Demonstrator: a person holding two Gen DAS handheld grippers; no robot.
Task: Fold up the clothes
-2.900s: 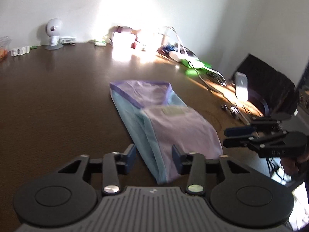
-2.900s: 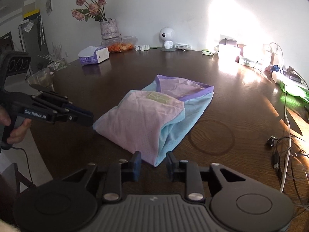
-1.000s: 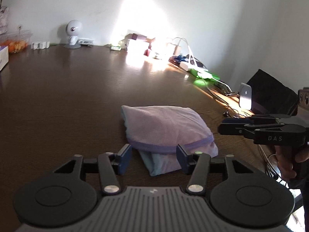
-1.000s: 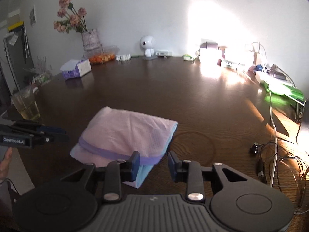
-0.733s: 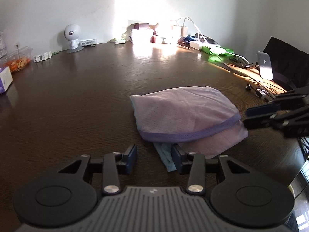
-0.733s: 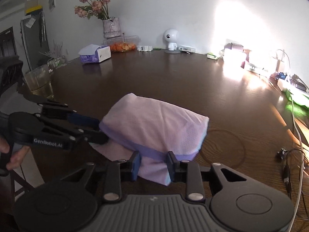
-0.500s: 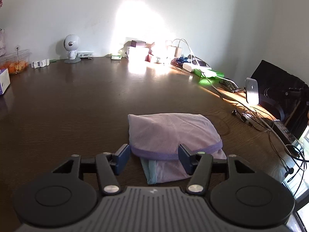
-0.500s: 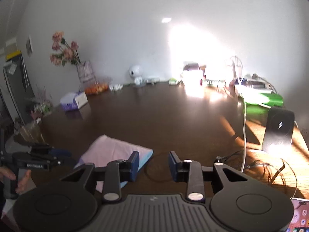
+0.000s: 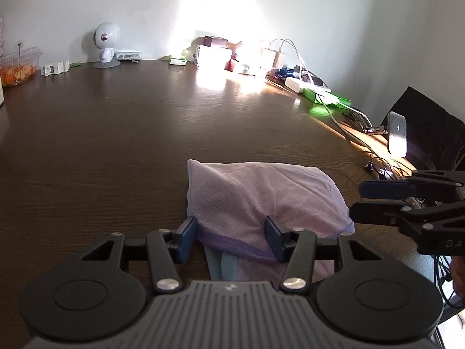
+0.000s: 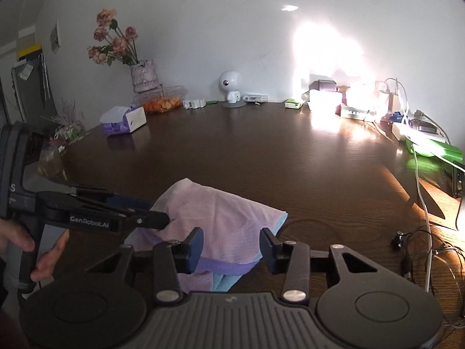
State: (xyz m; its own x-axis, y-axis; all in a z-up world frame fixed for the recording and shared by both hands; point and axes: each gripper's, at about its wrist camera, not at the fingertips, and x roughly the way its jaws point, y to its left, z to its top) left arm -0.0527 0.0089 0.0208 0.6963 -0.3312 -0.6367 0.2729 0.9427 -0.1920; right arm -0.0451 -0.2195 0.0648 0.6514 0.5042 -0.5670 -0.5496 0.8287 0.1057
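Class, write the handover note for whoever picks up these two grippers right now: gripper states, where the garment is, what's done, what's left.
Left gripper: open, holding nothing, at the garment's near edge.
Right gripper: open, holding nothing, also at the near edge.
Garment: pink-and-blue mesh, folded into a compact bundle on the dark wooden table.
Done: main folds made.
Left: probably tidy the blue layer sticking out at the front, or set it aside.

Dark wood table (image 9: 116,133) w/ folded garment (image 9: 261,195), tissue box (image 10: 123,120), cables (image 10: 421,192) on it.
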